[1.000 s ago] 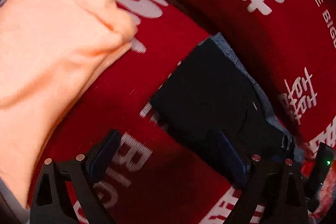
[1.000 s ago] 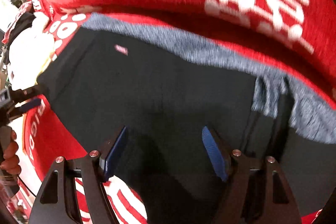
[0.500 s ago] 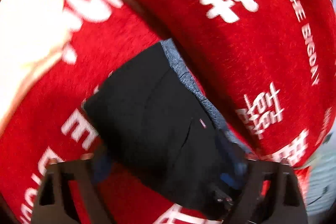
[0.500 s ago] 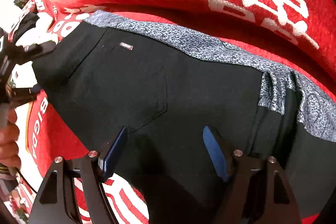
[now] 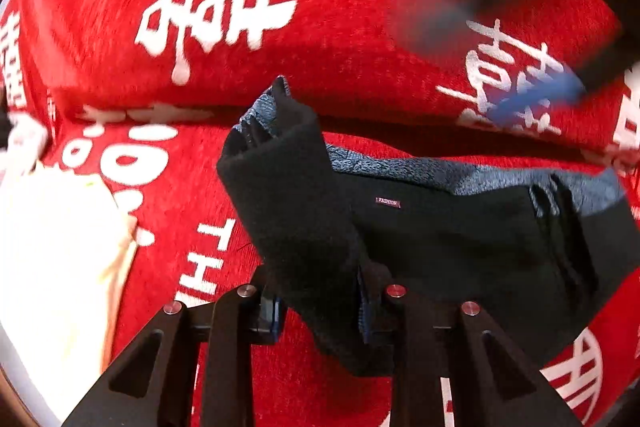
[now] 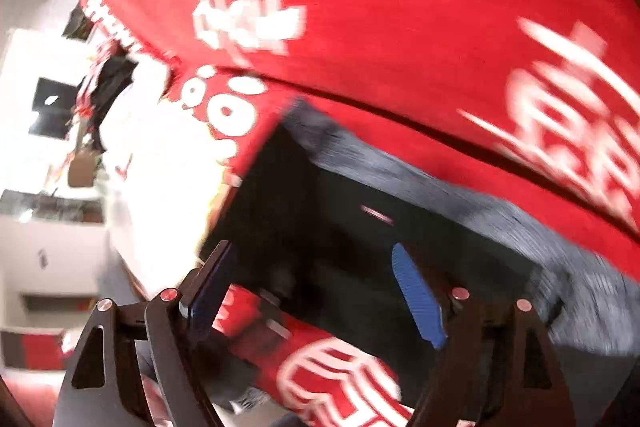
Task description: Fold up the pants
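exposure: left wrist view is evenly lit, saturated reds on the red cover
glare: pale cloth at left clips to near white; in the right wrist view the bright room area is blown out
shadow: dark band along the cover's crease behind the black pants
blur: right wrist view smeared throughout; right gripper streaks at upper right of the left wrist view
distortion: fisheye bowing, black vignette corners
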`<control>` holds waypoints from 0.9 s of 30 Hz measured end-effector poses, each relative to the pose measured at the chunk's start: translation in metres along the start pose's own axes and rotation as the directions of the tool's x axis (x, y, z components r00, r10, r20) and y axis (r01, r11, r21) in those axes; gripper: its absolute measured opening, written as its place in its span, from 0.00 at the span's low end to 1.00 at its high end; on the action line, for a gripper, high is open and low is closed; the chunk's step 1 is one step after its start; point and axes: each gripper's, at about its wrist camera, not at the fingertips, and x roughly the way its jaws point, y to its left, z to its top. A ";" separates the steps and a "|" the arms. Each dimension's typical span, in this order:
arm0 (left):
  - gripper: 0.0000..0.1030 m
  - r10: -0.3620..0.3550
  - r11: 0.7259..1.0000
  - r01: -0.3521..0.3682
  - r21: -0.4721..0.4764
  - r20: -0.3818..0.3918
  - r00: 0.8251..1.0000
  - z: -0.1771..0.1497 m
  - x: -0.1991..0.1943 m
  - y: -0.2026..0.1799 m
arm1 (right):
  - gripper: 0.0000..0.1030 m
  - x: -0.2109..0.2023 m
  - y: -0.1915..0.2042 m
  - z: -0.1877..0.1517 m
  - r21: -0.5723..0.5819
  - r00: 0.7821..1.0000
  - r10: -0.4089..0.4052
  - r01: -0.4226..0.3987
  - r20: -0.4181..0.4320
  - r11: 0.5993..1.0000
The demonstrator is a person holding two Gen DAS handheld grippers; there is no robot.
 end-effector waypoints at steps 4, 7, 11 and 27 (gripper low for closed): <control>0.28 0.010 1.000 -0.010 0.023 0.001 1.000 -0.003 -0.001 0.001 | 0.82 0.052 0.048 0.039 -0.078 0.979 -0.005 -0.011 -0.203 0.997; 0.28 0.018 0.999 -0.018 0.036 0.005 1.000 -0.003 0.001 -0.003 | 0.82 0.090 0.068 0.049 -0.152 0.948 -0.070 0.023 -0.310 0.988; 0.28 0.038 0.997 -0.038 0.071 0.004 0.999 -0.004 -0.005 -0.010 | 0.42 0.125 0.061 0.045 -0.146 0.908 -0.118 0.064 -0.402 0.987; 0.28 -0.217 0.889 0.164 0.427 0.078 0.973 0.017 -0.094 -0.251 | 0.17 -0.136 -0.131 -0.123 0.192 0.966 0.113 -0.159 0.234 0.968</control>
